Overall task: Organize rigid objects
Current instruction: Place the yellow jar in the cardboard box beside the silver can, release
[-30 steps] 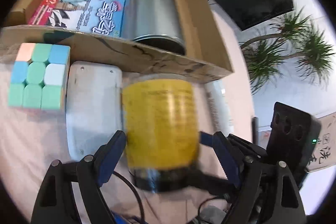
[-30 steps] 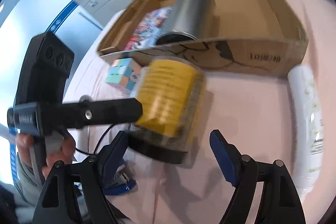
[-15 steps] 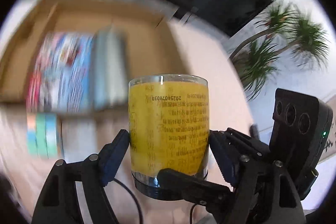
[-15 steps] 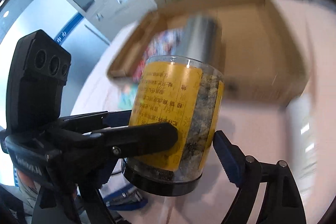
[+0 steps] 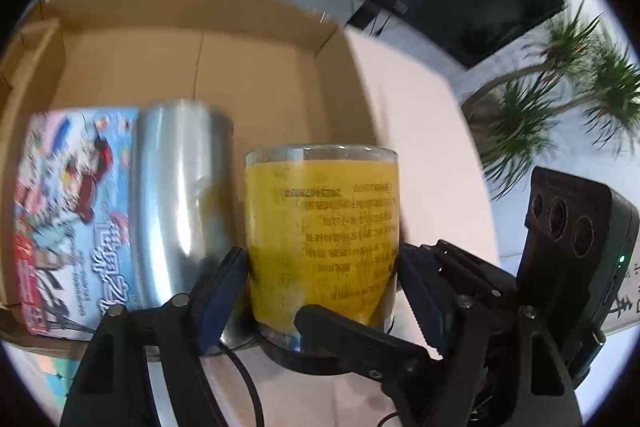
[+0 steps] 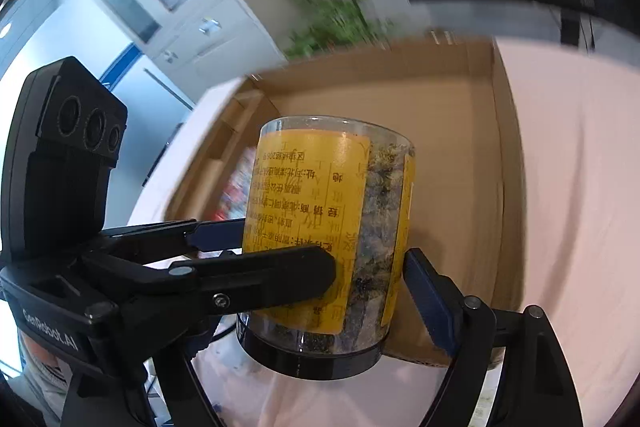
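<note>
1. Since a second ago the jar has come up off the worktop and now hangs in front of the open box, both grippers clamped on it; before, it lay tilted on the cloth outside the box's near wall.
2. Box: cardboard, shallow, on the pink-covered worktop; much of its floor is bare on the right.
3. Book: colourful cover, lying flat at the left of the box.
4. Tin: silver cylinder on its side in the box, touching the book's right edge.
5. Jar: clear, yellow label, dark cap at the bottom, so it is upside down; dried contents show through a gap in the label.
6. Left gripper: blue pads pressed on the jar's two sides near the cap.
7. Right gripper: pinching the same jar low down, crossing the left one.
</note>
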### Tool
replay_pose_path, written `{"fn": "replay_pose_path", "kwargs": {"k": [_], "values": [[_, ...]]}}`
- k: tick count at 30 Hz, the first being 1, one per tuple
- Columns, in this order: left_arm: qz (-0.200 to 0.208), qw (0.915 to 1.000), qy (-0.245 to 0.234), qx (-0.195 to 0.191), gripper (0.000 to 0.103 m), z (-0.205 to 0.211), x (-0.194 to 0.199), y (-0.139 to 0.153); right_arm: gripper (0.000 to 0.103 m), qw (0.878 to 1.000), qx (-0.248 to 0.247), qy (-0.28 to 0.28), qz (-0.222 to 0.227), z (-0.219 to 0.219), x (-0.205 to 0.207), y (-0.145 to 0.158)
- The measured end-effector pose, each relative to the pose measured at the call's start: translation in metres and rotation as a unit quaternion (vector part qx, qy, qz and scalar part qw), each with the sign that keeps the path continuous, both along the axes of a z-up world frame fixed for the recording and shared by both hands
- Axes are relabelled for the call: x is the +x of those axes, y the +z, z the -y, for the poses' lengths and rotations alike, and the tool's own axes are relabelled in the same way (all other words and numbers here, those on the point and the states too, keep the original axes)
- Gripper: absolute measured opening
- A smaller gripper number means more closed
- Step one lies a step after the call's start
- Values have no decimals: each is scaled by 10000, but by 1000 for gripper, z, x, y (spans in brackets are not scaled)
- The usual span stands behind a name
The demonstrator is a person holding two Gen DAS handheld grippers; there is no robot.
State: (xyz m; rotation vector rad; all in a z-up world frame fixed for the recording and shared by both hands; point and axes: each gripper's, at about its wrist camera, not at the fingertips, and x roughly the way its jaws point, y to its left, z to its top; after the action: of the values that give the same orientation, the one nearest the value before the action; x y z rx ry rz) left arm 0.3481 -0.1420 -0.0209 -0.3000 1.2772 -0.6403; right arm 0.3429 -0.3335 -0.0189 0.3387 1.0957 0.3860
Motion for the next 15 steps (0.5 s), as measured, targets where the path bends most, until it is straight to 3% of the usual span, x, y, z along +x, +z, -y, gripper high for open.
{"fn": "replay_pose_path", "kwargs": {"k": [4,9,11,15], "values": [[-108,9999,96,67,67,3,0,-10,82,9996,-74,-200,-197,4,3,-25],[232,9995,142,129,68,-6,-16,4,85,9983,-330,-295,-370,-2,4,-39],[524,9985,161,95,68,-22,-25,17,86,9989,-362,-289,-7,1,-15,-20],[1455,9887,7,368,70,-51,-63,46,102,9941,-498,-455,849,23,-90,19]]}}
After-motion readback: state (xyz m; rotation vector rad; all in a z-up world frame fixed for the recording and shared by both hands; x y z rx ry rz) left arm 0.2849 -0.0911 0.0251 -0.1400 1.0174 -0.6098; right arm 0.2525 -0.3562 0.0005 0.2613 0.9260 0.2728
